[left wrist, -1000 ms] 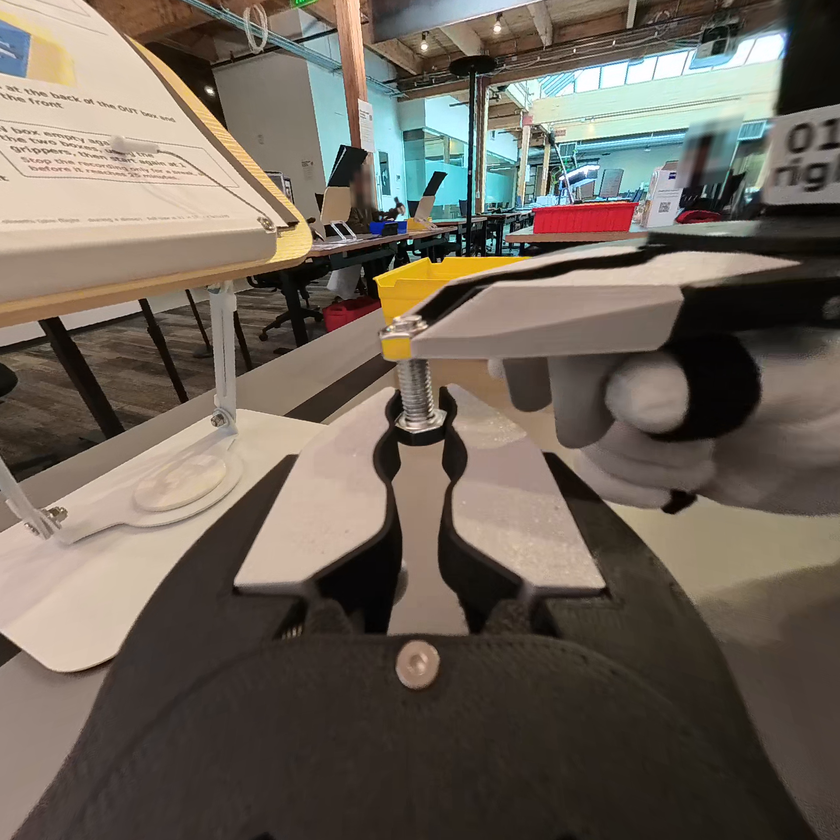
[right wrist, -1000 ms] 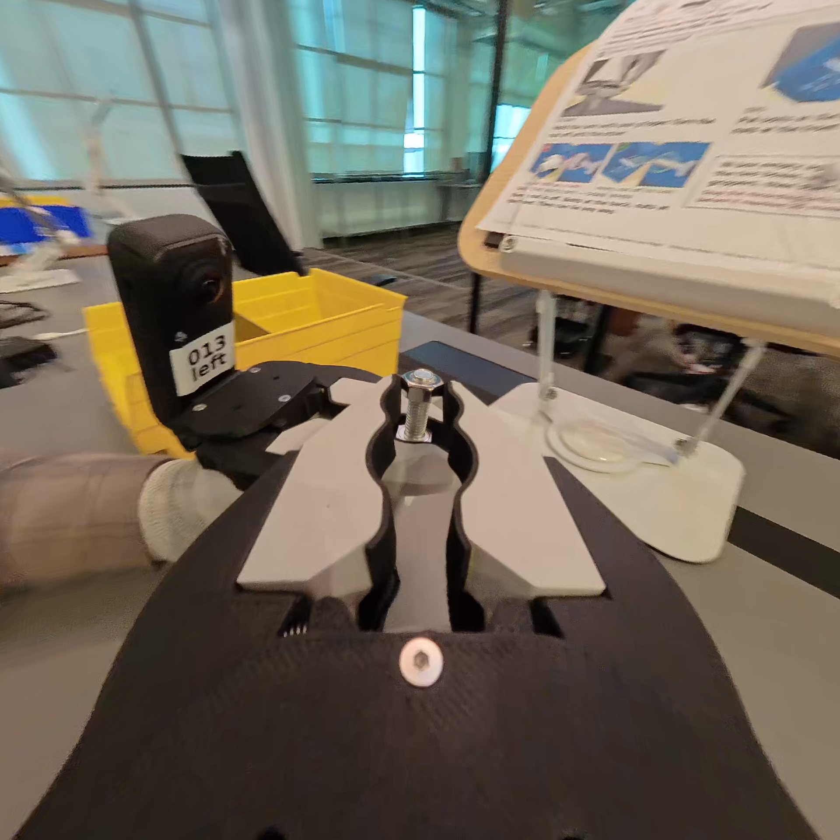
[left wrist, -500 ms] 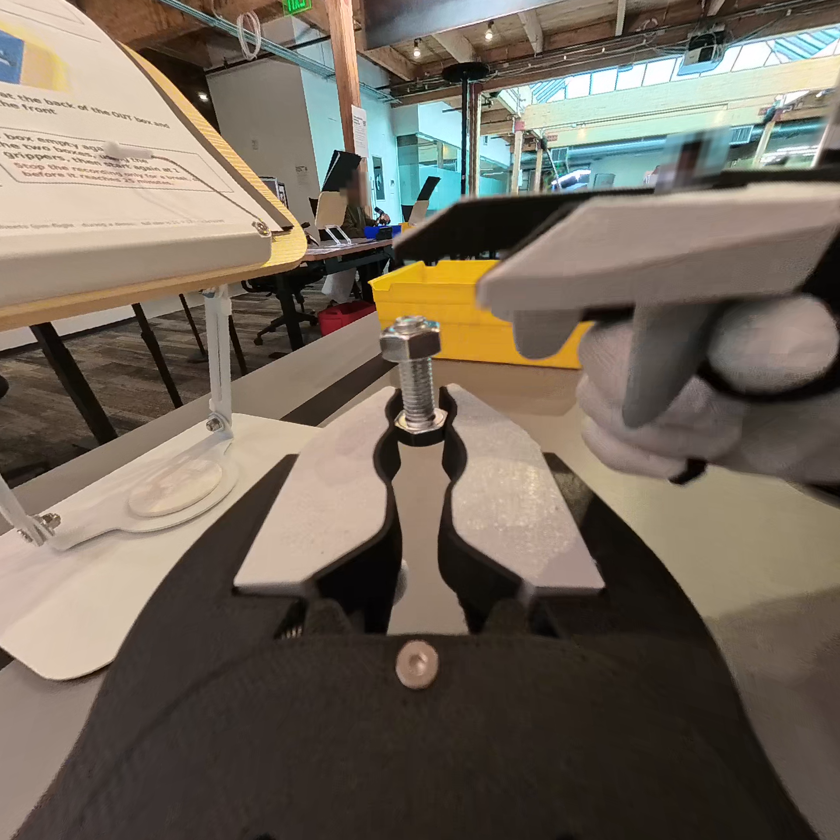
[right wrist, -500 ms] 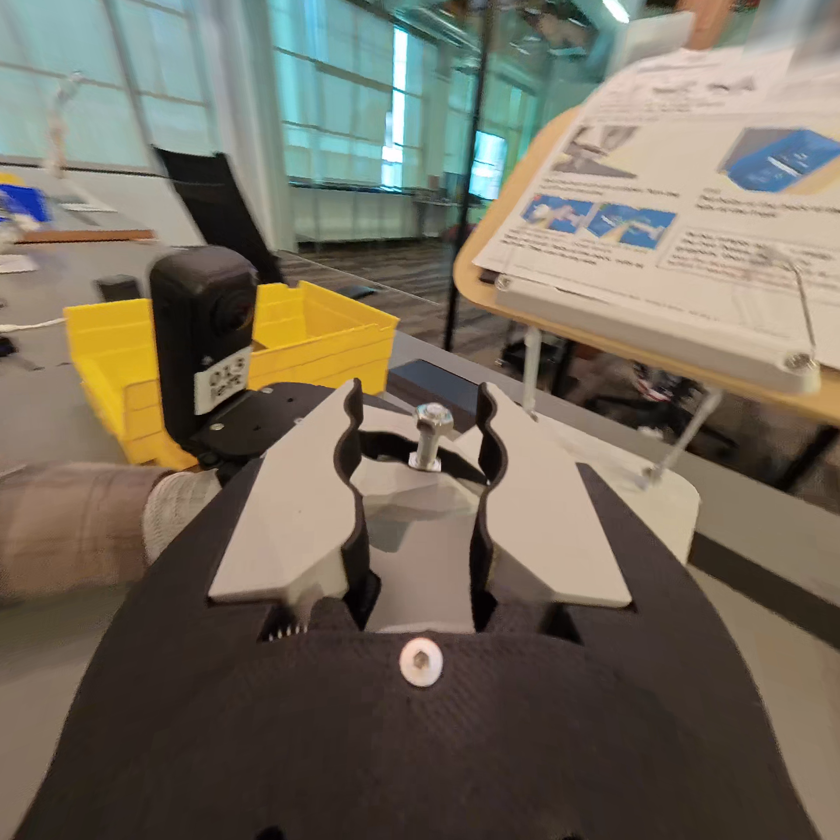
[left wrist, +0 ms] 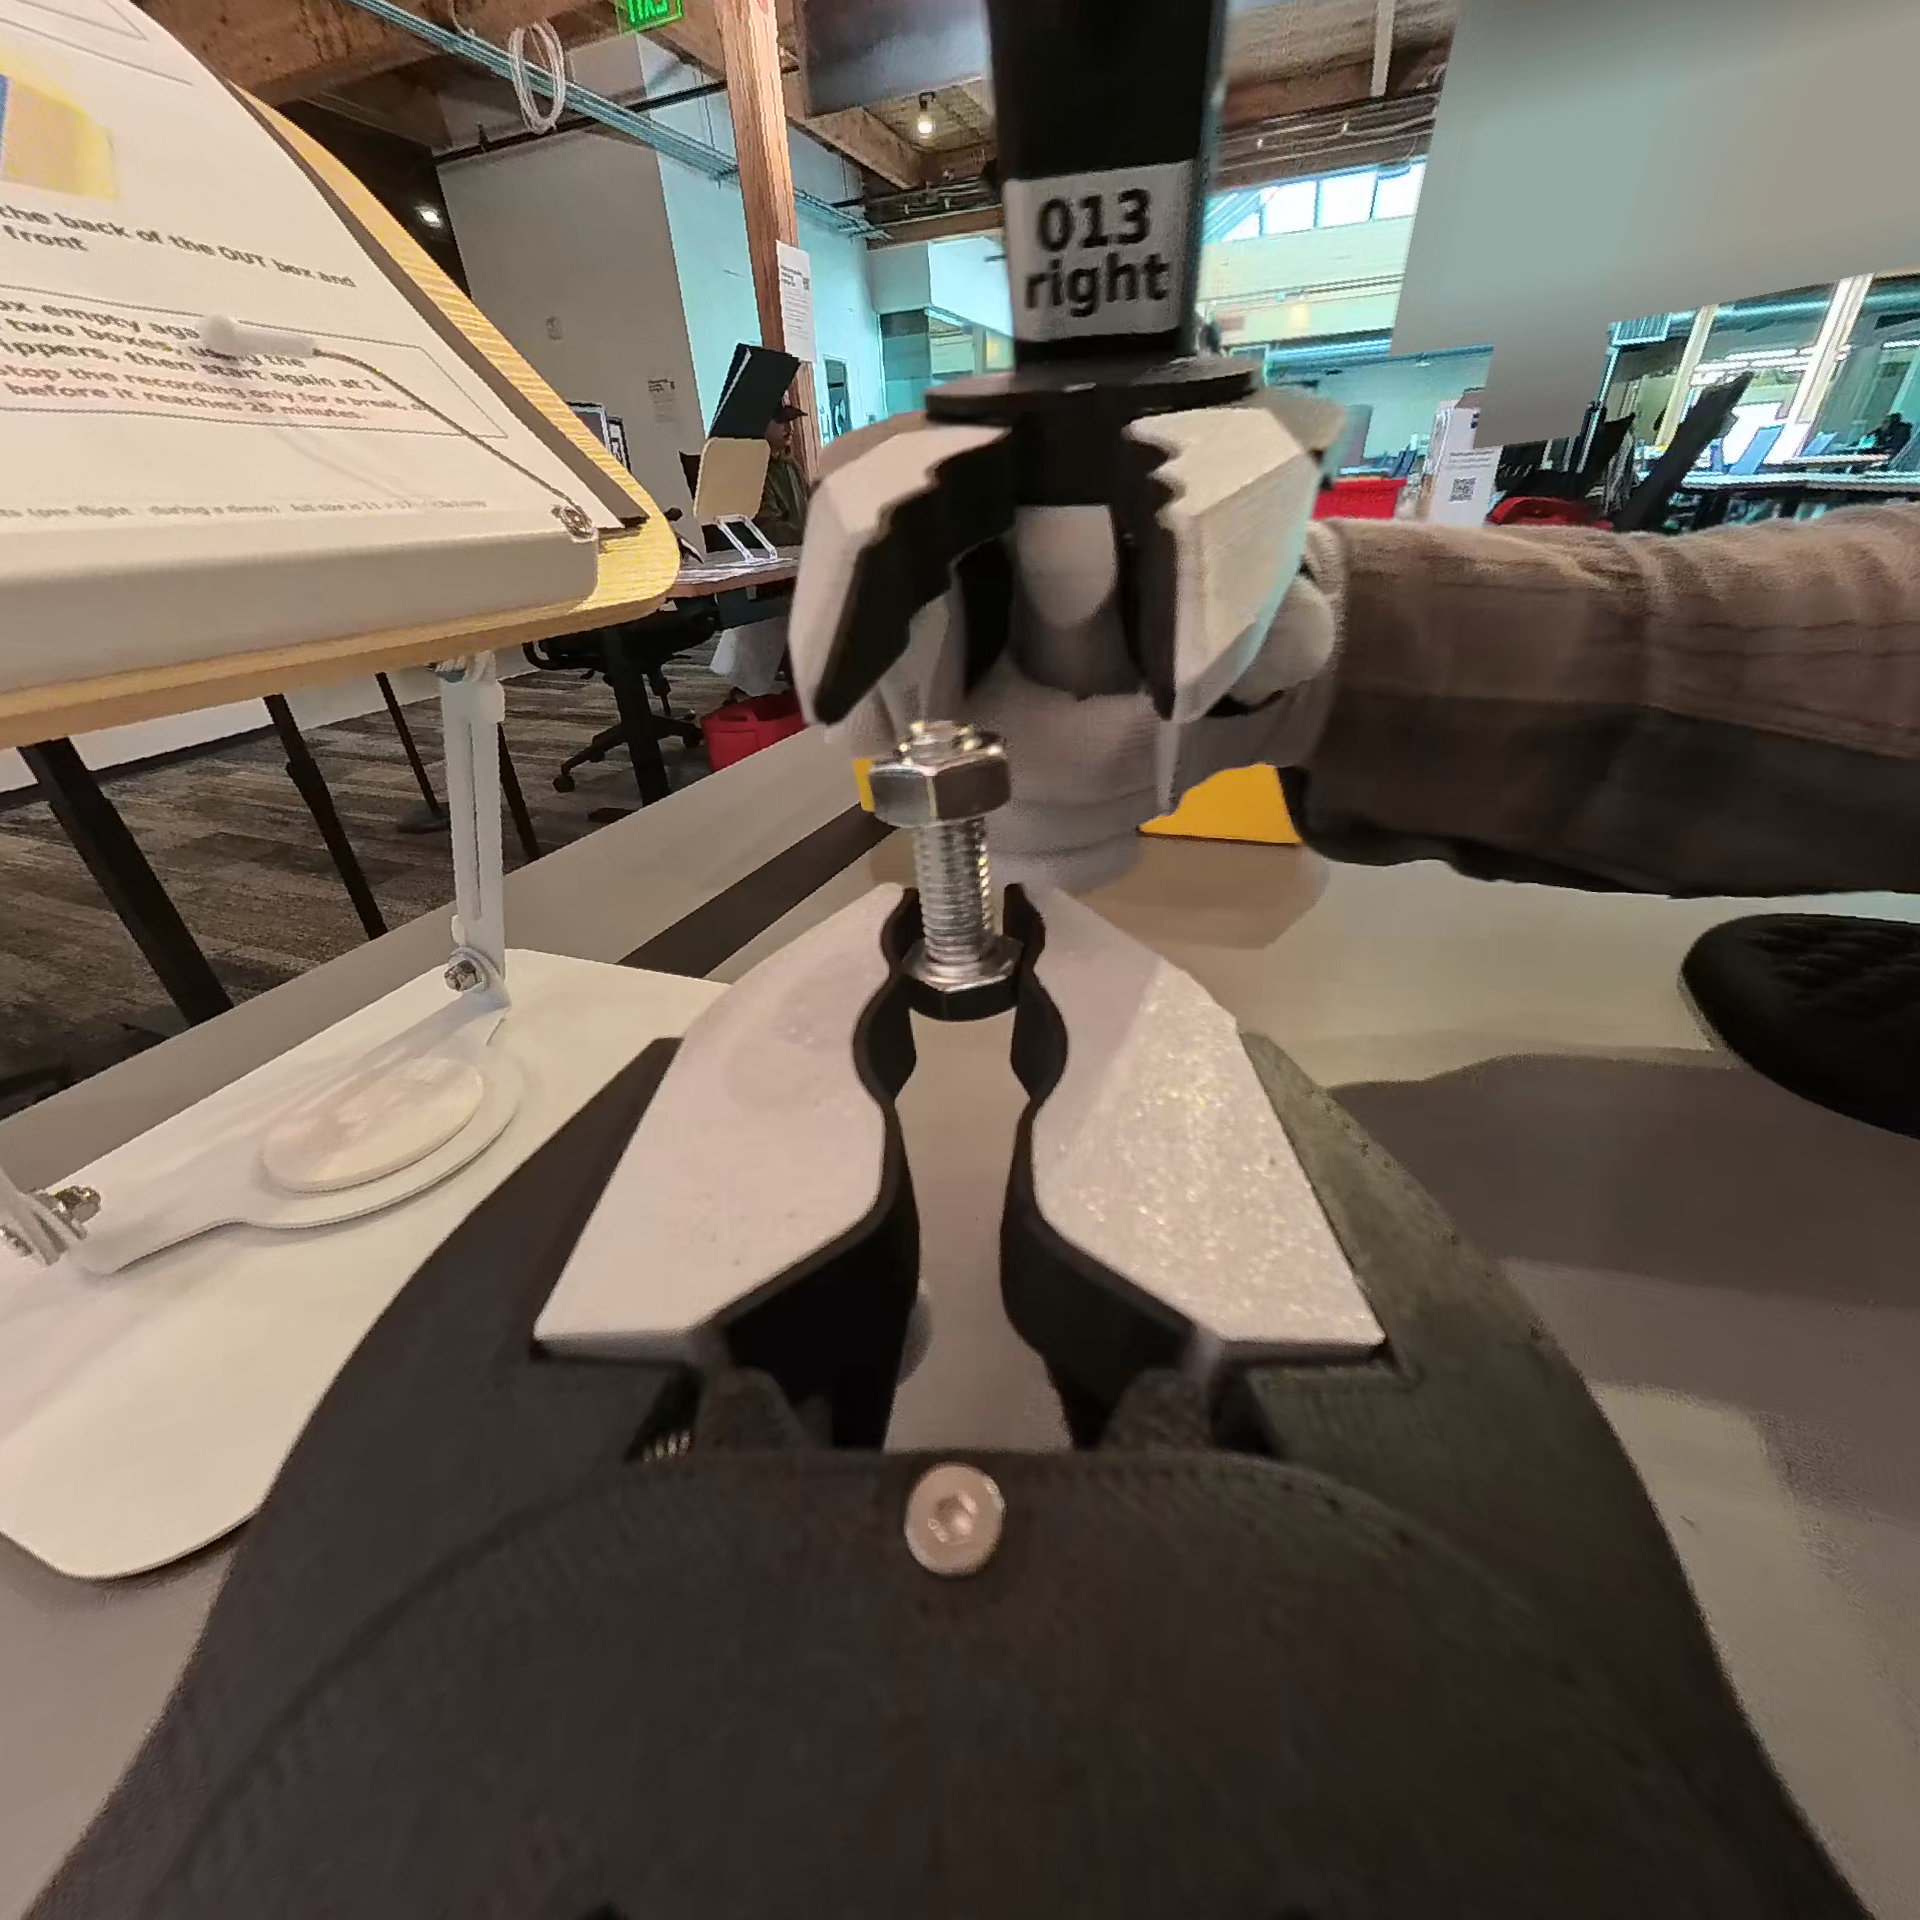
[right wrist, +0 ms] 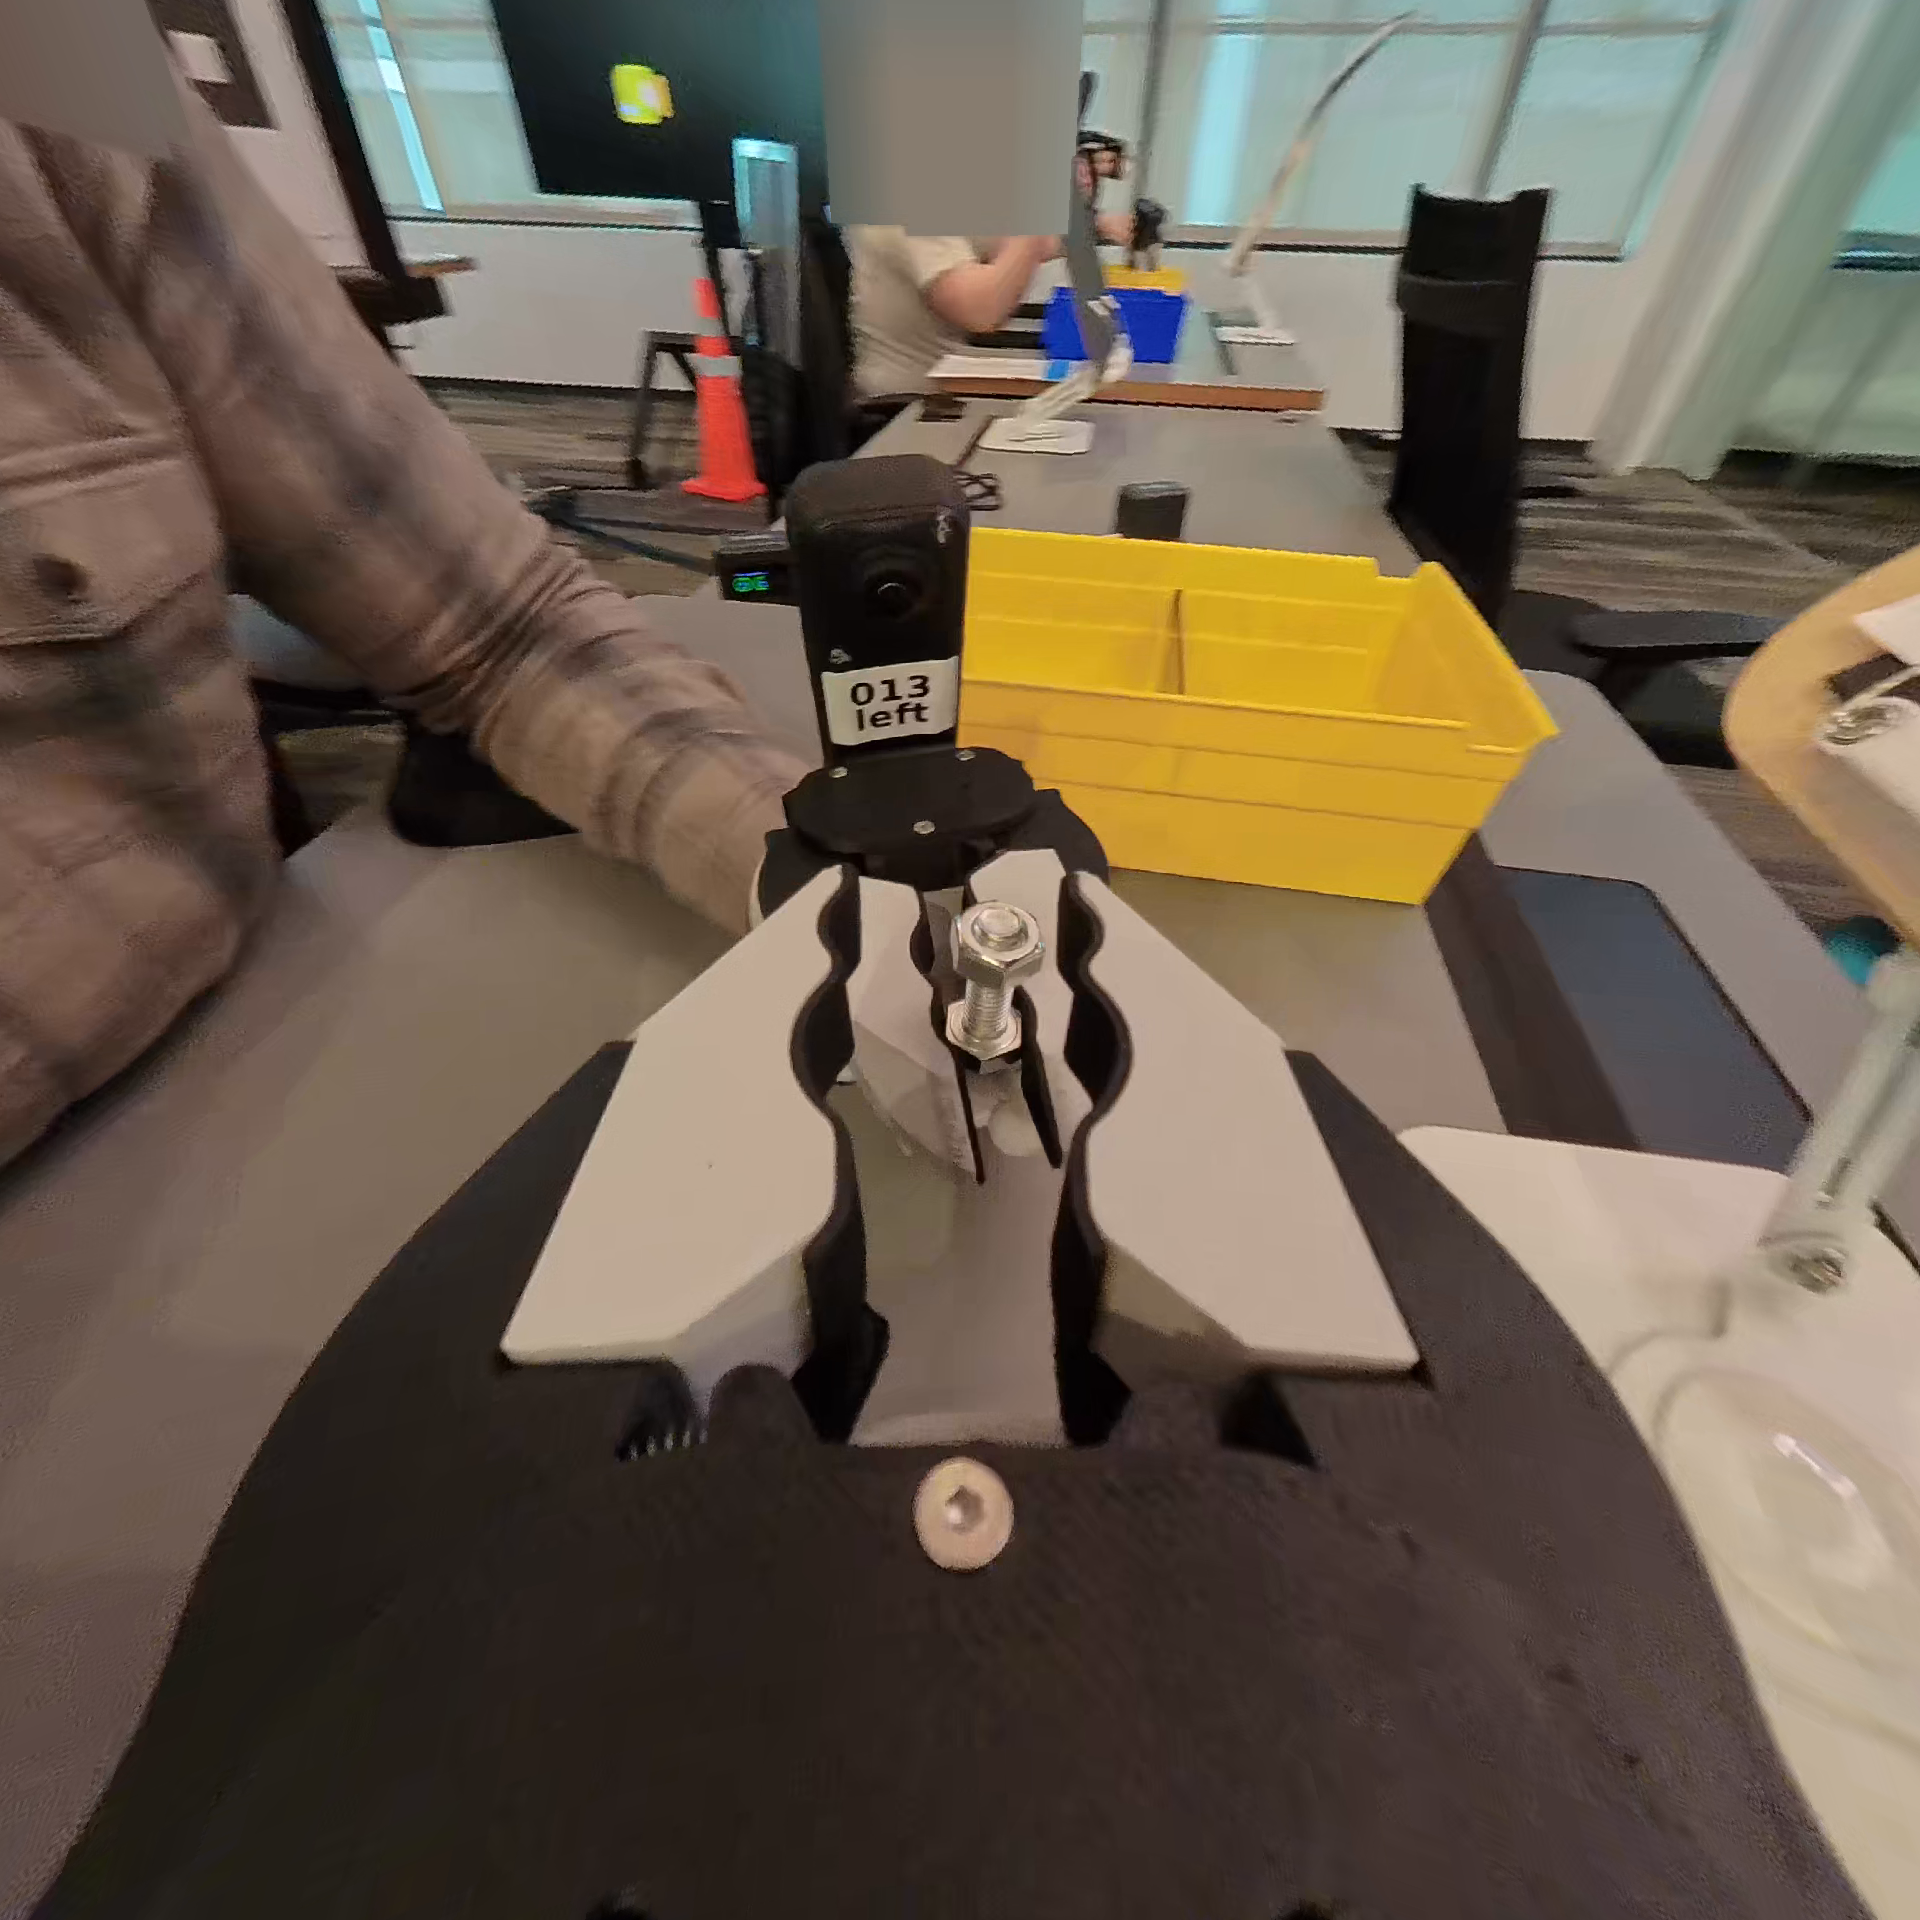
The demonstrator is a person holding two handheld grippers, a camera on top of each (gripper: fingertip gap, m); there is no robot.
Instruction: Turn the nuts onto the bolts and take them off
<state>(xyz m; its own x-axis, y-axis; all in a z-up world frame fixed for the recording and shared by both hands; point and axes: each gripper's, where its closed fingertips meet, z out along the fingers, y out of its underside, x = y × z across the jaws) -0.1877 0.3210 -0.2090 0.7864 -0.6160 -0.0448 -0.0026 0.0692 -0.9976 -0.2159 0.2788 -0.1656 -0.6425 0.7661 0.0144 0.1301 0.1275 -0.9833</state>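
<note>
Left gripper (left wrist: 961,925) pinched tight on the hex at the foot of the bolt (left wrist: 954,883), holding it upright over the table (left wrist: 1455,987). Nut (left wrist: 940,792) sitting high on the thread, near the tip and well apart from the clamped hex. A second ago, clamped on that nut from the side by the right gripper (left wrist: 997,707); half a second ago, let go and drawn back. Now swung round to face the left one head-on, fingers spread wide and tipped down just above and behind the nut, not touching it; in the right wrist view, nut framed between the spread fingers. Probably a re-grip between turns: one twist done, wrist reset, next bite to come. Whether winding on or off, not told by these views; with so much bare thread below, a long way to run down or only a few turns to come free. Grey table, smooth and mostly bare, with a dark strip along it. Yellow bin (right wrist: 1247,748) behind the left gripper, divider inside, no contents visible. White stand (left wrist: 208,1351) to the side carrying a tilted board (left wrist: 260,416) with a printed sheet. Beyond, an open workshop hall: timber posts, big windows, more tables, an orange cone (right wrist: 717,416), a person (right wrist: 914,301) seated at a far desk.
</note>
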